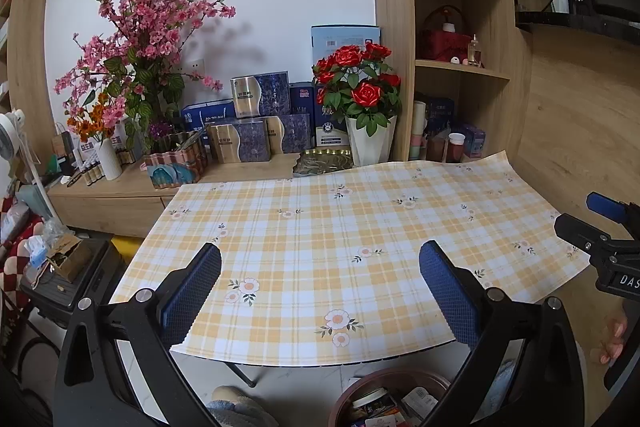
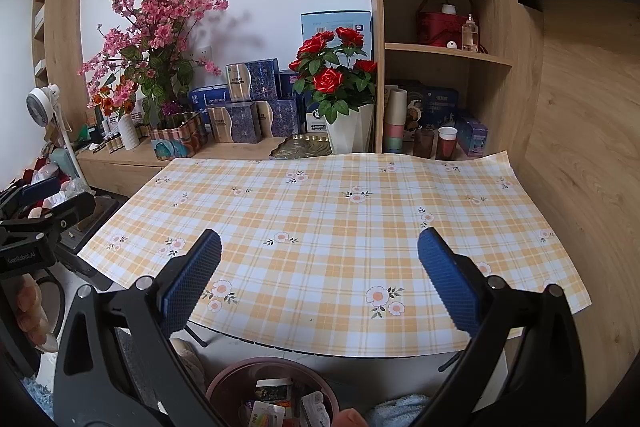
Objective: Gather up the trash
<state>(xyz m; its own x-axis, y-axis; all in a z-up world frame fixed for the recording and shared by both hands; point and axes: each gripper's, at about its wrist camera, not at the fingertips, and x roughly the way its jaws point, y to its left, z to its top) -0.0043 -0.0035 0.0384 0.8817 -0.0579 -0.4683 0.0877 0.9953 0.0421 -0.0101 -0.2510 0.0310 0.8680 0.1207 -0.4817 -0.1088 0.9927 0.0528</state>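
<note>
A table under a yellow plaid floral cloth (image 1: 320, 227) (image 2: 328, 219) fills the middle of both views, and I see nothing lying on it. On the floor at its near edge stands a brown round bin (image 1: 394, 401) (image 2: 272, 393) holding several wrappers and packets. My left gripper (image 1: 320, 267) hovers open over the cloth's near side, nothing between its blue pads. My right gripper (image 2: 320, 259) is open and empty too, above the near edge. Each gripper also shows at the side of the other's view, the right gripper (image 1: 608, 247) and the left gripper (image 2: 36, 223).
A wooden counter (image 1: 132, 187) behind the table carries pink blossoms (image 1: 148, 19), a white pot of red roses (image 1: 360, 95), blue boxes (image 1: 256, 123) and small bottles. Wooden shelves (image 2: 444, 51) with cups stand at the back right. A fan (image 2: 42, 107) and clutter sit left.
</note>
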